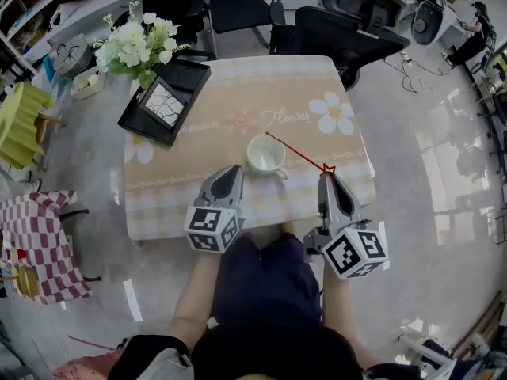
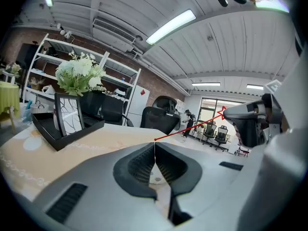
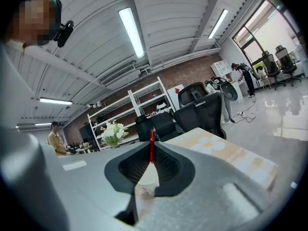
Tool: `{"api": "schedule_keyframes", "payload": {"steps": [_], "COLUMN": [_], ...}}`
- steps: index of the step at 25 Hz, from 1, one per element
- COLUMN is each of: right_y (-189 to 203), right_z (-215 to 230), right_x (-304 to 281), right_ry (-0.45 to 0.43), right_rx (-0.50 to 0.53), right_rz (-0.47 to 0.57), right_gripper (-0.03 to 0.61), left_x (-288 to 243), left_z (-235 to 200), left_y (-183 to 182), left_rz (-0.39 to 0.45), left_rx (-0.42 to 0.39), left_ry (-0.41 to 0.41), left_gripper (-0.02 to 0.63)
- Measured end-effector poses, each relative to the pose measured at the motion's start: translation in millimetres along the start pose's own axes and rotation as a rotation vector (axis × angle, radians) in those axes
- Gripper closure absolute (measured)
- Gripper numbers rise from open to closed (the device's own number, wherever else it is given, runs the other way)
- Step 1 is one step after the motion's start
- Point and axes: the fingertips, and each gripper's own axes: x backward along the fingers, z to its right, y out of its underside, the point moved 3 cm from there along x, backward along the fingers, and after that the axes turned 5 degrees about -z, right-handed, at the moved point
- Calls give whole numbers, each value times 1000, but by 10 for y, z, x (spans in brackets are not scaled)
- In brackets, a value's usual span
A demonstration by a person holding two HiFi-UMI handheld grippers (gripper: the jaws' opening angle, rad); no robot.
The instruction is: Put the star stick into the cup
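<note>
My right gripper point(image 1: 326, 177) is clamped on the star end of the star stick point(image 1: 297, 150), whose long axis slants away leftward, its free tip by the far rim of the cup point(image 1: 265, 155), while my left gripper point(image 1: 234, 171), jaws together and empty, sits just beside the cup on the tabletop point(image 1: 238, 101).

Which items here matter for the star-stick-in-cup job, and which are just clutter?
In the job:
- star stick, clamped in the right gripper
- white cup
- left gripper, shut and empty

Lying about:
- flower bunch
- black tray with framed picture
- office chairs
</note>
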Motion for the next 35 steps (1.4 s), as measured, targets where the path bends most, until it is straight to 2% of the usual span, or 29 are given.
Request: {"api": "schedule_keyframes", "payload": {"steps": [12,26,35], "right_y": [22,314,446], "right_z": [65,148,236], "right_x": [70,-188,-322], "right_ry": [-18,-19,3], "right_rx": [-26,-50,-83], "right_rz": [-38,-144,-169], "right_gripper": [561,561,561], "left_x": [-89,-96,-74], "left_z": [-38,-98,-131], "left_y": [147,239,306], "left_rz": [-34,-56,-82], "left_rx": [21,34,29], "left_ry": [-12,-37,-35], "left_gripper": [603,603,603]}}
